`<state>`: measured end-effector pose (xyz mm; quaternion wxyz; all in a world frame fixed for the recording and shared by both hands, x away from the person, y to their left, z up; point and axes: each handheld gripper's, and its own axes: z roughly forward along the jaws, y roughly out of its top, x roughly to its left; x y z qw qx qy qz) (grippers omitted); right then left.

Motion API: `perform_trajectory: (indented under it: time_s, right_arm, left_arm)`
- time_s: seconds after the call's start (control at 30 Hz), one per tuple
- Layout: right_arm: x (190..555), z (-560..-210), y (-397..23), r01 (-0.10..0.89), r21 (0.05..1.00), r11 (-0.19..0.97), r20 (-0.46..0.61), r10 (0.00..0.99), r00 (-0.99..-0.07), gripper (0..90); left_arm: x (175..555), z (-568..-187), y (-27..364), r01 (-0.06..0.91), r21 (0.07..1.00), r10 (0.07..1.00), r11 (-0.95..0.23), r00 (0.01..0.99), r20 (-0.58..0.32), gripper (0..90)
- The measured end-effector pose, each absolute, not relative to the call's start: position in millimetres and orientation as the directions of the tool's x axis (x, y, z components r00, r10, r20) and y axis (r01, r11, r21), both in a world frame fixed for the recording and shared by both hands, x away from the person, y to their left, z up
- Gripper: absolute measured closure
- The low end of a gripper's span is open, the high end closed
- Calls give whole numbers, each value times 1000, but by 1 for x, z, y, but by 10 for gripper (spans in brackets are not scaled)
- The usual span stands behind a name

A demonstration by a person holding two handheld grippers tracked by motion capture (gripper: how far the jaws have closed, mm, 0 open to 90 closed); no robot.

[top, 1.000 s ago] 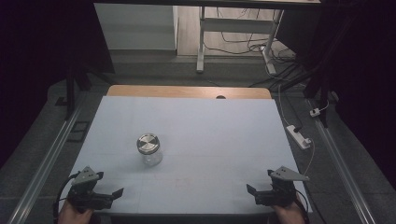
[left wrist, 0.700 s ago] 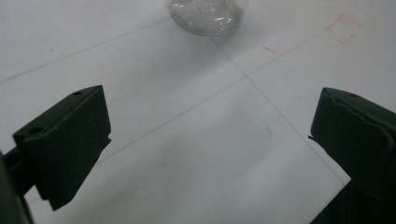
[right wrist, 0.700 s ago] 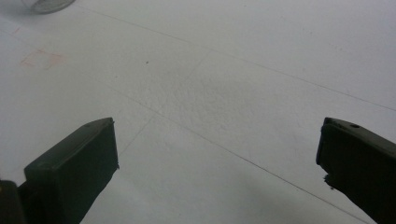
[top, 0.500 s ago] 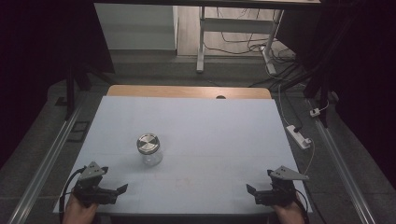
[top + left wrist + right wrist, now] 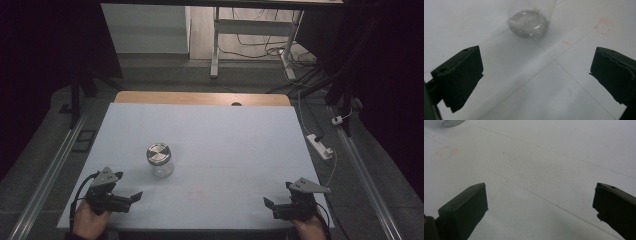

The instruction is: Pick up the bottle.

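Clearly the work sits at its opening step, the approach to the jar (image 5: 160, 160), which stands upright on the table (image 5: 240, 145) left of the middle of the high view, untouched and apart from both tools. The left gripper (image 5: 131, 198), low at the left of that view, points up and to the right toward the jar with its jaws spread wide and nothing between them; in the left gripper view the jar's rounded glass base (image 5: 528, 23) shows at the upper centre, ahead of the gap between the jaws. The right gripper (image 5: 270, 206) rests near the lower right corner of the table, well apart from the jar, jaws likewise wide and empty; its own view looks across bare white surface, with a sliver of the jar's base (image 5: 452, 122) at the upper left edge. The next move probably calls for the left gripper to advance until the glass body lies between its jaws, then close gently. The jar looks like clear glass, squat and round, with a silvery metal lid (image 5: 158, 152) on top; smooth glass may slip under a loose pinch.
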<state>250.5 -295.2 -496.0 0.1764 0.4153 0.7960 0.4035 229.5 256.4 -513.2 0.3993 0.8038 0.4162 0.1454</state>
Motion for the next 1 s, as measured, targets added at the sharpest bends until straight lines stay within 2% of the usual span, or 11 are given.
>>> perform_trajectory:
  time_s: [1.0]
  right_arm:
    - [251, -496, -295, 518, 786, 337, 52, 799, -599, 0]
  left_arm:
    - [284, -512, 226, 537, 773, 771, -337, 629, -101, 0]
